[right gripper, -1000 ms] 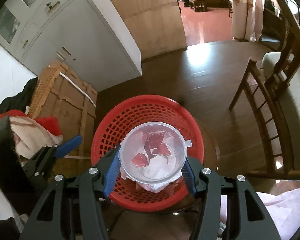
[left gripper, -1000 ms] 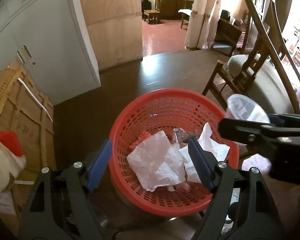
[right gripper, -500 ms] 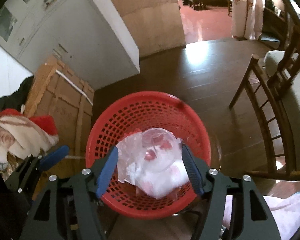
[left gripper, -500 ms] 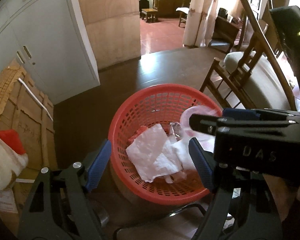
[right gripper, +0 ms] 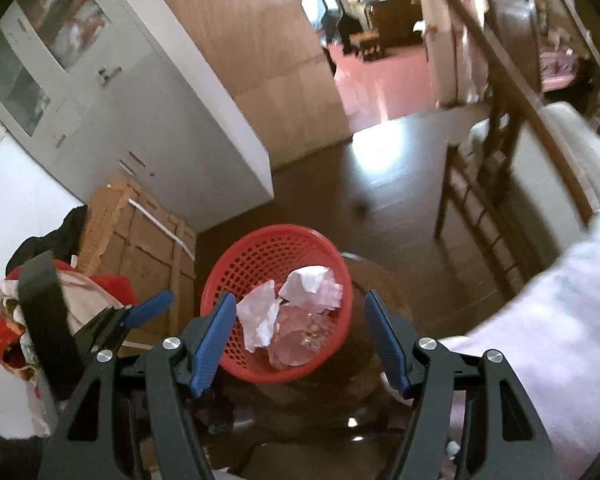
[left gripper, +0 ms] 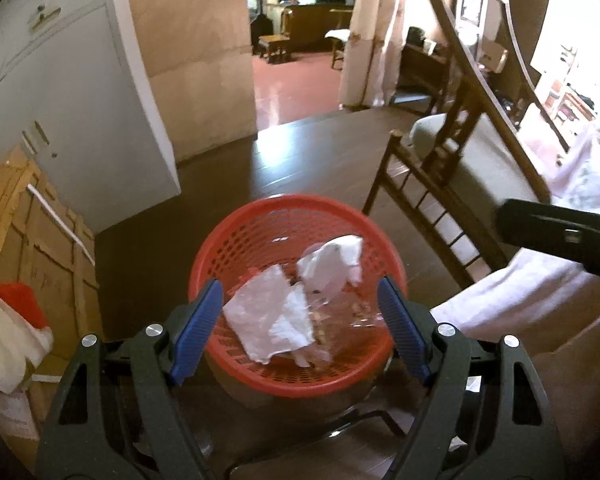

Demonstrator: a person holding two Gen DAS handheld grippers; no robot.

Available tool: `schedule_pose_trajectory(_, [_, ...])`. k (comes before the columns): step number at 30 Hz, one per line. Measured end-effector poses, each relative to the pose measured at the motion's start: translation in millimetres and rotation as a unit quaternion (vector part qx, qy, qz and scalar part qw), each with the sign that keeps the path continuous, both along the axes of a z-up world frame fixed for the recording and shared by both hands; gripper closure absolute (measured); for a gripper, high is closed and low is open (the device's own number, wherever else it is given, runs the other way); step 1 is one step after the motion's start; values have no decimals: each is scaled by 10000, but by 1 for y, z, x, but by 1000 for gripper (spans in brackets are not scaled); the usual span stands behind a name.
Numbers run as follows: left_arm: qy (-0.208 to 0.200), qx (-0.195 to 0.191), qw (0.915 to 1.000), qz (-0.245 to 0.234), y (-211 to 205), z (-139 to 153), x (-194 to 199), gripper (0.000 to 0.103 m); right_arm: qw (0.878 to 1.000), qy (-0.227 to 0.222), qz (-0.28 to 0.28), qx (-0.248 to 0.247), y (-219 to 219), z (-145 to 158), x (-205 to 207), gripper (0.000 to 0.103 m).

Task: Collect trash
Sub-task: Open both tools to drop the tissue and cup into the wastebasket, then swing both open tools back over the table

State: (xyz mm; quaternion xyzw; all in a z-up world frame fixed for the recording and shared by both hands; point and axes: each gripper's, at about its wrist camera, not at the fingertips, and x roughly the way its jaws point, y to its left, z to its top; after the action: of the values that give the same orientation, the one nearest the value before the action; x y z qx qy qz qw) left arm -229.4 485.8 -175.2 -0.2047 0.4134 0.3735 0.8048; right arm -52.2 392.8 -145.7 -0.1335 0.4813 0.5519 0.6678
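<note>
A red mesh basket [left gripper: 260,216] stands on the dark floor and holds crumpled white paper [left gripper: 268,316] and a clear plastic cup [left gripper: 340,304]. It also shows in the right wrist view [right gripper: 260,248] with the paper [right gripper: 260,316] and the cup [right gripper: 300,340] inside. My left gripper [left gripper: 300,332] is open and empty above the basket's near rim. My right gripper [right gripper: 302,340] is open and empty, raised above the basket. The right gripper's body [left gripper: 560,236] shows at the right of the left wrist view.
A cardboard box [left gripper: 32,248] leans against a grey cabinet [left gripper: 80,100] on the left. A wooden chair [left gripper: 440,200] with a cushion stands to the right. Red and white cloth [right gripper: 40,300] lies at the left. Pink cloth [right gripper: 540,340] hangs at the right.
My right gripper opened and let the clear plastic cup fall into the basket, then rose and drew back. My left gripper rose a little.
</note>
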Motion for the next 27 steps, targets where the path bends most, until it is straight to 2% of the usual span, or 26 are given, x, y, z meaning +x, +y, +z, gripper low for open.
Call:
schedule_pose_trajectory(8, [-226,283,9982,-480,-43,40,20,26,9976,-457,-286,437,-82,62,3,36])
schedule_pose_trajectory(14, [-481,398,9937,-925,-85,74,41,21,9918,-811,-667,725,-152,100,10,35])
schedule_pose_trajectory(21, [-668,776,9815,-1620,-152,112,79,17,9797,-1139,-1347,949,-243,128,28,30])
schedule_pose_trajectory(27, [-827,969,9615,-2435,-216,138,121,14,9621,-1306,-2166,1024,-339,136,49,28])
